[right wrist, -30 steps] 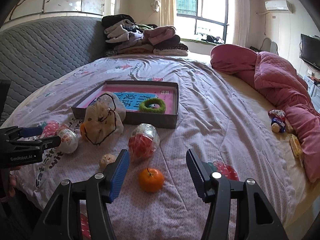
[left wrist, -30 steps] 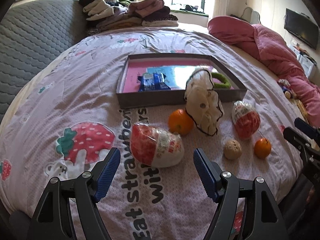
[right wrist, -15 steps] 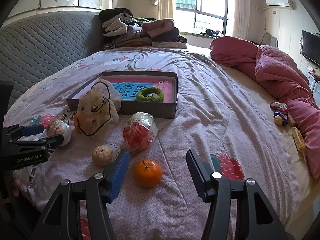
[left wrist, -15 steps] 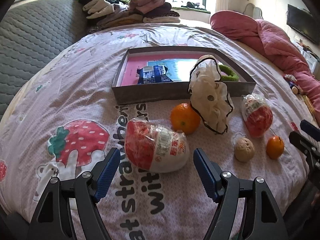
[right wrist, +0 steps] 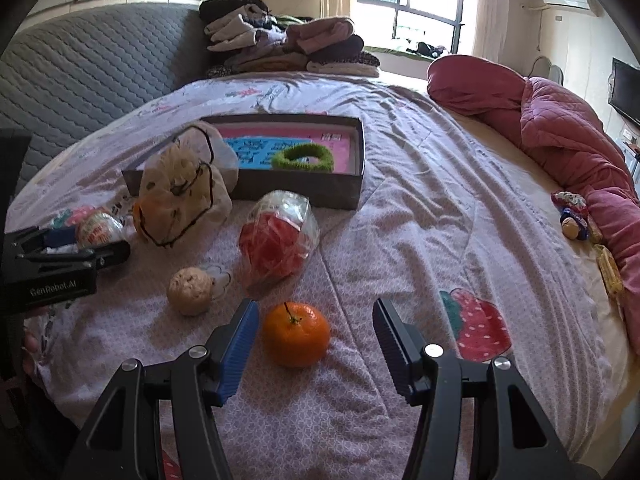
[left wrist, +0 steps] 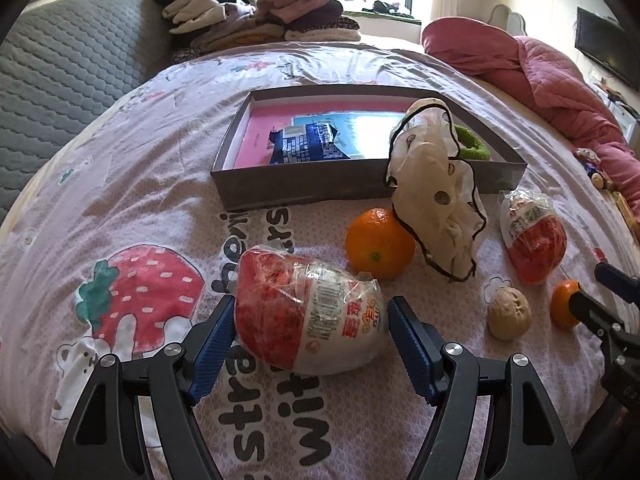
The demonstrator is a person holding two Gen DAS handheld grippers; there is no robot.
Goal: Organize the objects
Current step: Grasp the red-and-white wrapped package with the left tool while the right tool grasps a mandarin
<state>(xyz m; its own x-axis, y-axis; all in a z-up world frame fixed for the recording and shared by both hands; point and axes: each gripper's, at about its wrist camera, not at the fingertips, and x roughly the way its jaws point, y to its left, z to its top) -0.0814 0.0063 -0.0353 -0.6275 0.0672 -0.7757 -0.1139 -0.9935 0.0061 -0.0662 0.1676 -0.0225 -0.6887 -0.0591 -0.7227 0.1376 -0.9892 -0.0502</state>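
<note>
The bedsheet (left wrist: pixel 132 184) was soft printed cloth, matt and lightly creased. The headboard (left wrist: pixel 60 72) appeared quilted grey fabric; the pink quilt (right wrist: pixel 560 128) was stitched, padded cloth. The box (left wrist: pixel 304 190) looked like matt grey card with a glossy printed paper lining. The large wrapped snack (left wrist: pixel 308 316) and the smaller wrapped snack (right wrist: pixel 278 240) were sealed in crinkled, shiny clear plastic film. The pouch (left wrist: pixel 436 192) was thin cream cloth edged with dark cord. Each orange (right wrist: pixel 296 334) showed dimpled, slightly glossy peel. The walnut (left wrist: pixel 509 313) was rough and matt. The hair ring (right wrist: pixel 303 157) looked fuzzy. Gripper pads (right wrist: pixel 238 344) were ribbed blue, on smooth black plastic arms with metal screws.
</note>
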